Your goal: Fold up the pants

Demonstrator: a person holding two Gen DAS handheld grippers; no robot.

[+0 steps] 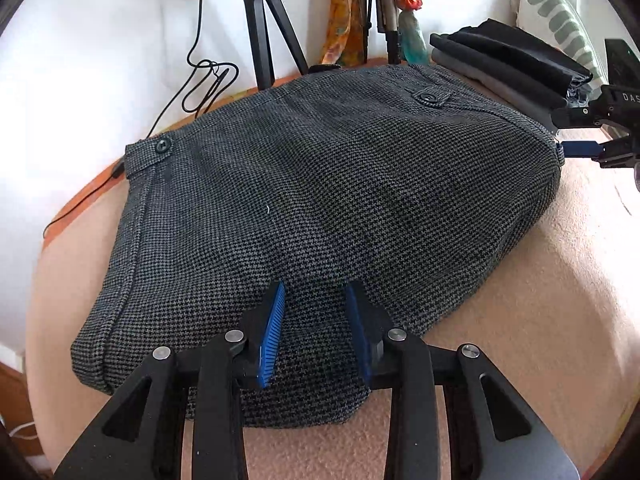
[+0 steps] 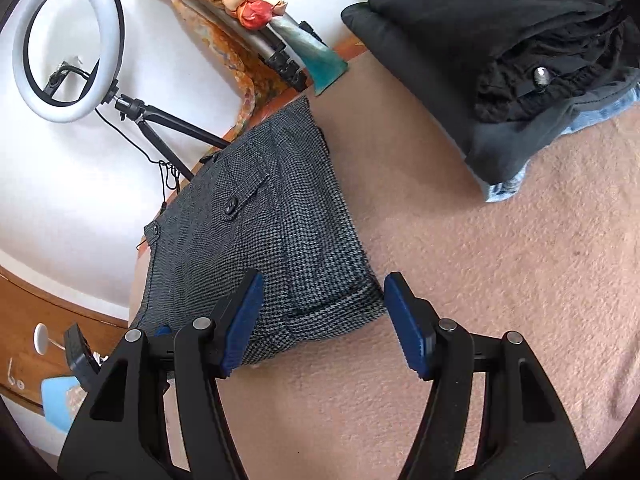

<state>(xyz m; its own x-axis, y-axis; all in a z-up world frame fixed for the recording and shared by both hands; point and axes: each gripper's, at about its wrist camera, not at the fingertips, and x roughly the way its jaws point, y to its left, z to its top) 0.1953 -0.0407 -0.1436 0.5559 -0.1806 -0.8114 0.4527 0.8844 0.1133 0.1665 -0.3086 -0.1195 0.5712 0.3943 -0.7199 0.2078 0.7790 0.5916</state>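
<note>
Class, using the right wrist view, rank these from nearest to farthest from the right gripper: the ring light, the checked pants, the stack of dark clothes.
From the right gripper:
1. Checked pants: directly at the fingertips, a corner lying between them.
2. Stack of dark clothes: ahead, upper right on the beige cover.
3. Ring light: upper left, beyond the bed's edge.

Peach blanket-covered bed (image 2: 500, 280) carries grey houndstooth pants (image 1: 320, 200) and stacked dark clothes (image 2: 500, 60)

— Any writing to read anywhere?

— Only at the right edge of the left wrist view: white letters "DAS" on the black body of the right gripper (image 1: 576, 148), cut off by the frame edge.

— And the right wrist view?

— Nothing legible there.
</note>
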